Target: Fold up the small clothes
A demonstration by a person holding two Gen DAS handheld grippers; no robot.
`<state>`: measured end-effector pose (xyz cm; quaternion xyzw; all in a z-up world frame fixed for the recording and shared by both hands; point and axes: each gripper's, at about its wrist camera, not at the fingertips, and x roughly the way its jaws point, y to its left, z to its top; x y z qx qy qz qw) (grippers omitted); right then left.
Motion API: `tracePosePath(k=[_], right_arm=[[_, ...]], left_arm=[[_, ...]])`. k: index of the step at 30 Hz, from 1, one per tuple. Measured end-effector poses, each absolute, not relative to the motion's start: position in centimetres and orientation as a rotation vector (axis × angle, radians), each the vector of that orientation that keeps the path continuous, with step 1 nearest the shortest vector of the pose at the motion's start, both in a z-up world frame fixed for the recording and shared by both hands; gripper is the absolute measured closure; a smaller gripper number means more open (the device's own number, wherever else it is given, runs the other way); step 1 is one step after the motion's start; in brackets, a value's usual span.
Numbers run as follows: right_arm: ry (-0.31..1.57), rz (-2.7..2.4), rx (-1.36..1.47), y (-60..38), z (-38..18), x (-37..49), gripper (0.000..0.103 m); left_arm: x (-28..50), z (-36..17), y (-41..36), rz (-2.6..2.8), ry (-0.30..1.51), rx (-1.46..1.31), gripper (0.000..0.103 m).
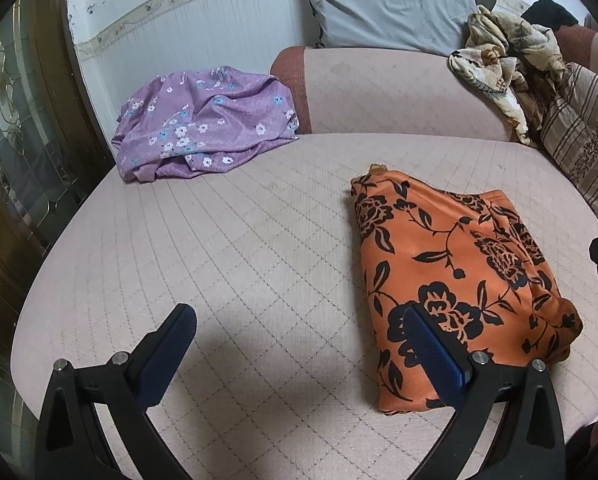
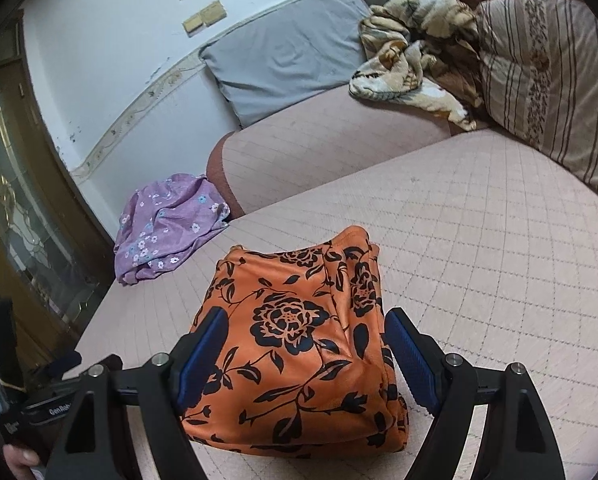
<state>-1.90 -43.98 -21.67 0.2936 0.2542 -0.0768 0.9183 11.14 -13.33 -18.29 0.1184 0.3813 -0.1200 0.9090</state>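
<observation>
A folded orange garment with black flowers (image 1: 451, 272) lies on the pink quilted seat (image 1: 239, 248); it also shows in the right wrist view (image 2: 299, 344). A crumpled purple floral garment (image 1: 203, 124) lies at the far left of the seat, also in the right wrist view (image 2: 167, 228). My left gripper (image 1: 299, 320) is open and empty, above the seat, its right finger over the orange garment's near left corner. My right gripper (image 2: 305, 328) is open, its two fingers either side of the orange garment, above it.
A grey pillow (image 1: 387, 4) leans on the wall behind the pink backrest (image 1: 399, 88). A crumpled beige floral blanket (image 1: 503, 56) and a striped cushion (image 1: 583, 128) lie at the right. A dark glass-panelled door (image 1: 23, 132) stands at the left.
</observation>
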Motion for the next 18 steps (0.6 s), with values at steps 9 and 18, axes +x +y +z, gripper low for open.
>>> tracePosePath(k=[9, 18], right_arm=[[0.535, -0.152, 0.664, -44.9, -22.3, -1.1, 0.02], [0.527, -0.111, 0.769, -46.3, -22.9, -0.9, 0.02]], left_arm=[[11.8, -19.5, -14.0, -0.243, 0.811, 0.27, 0.0], [12.2, -20.1, -14.9, -0.24, 0.819, 0.296, 0.0]])
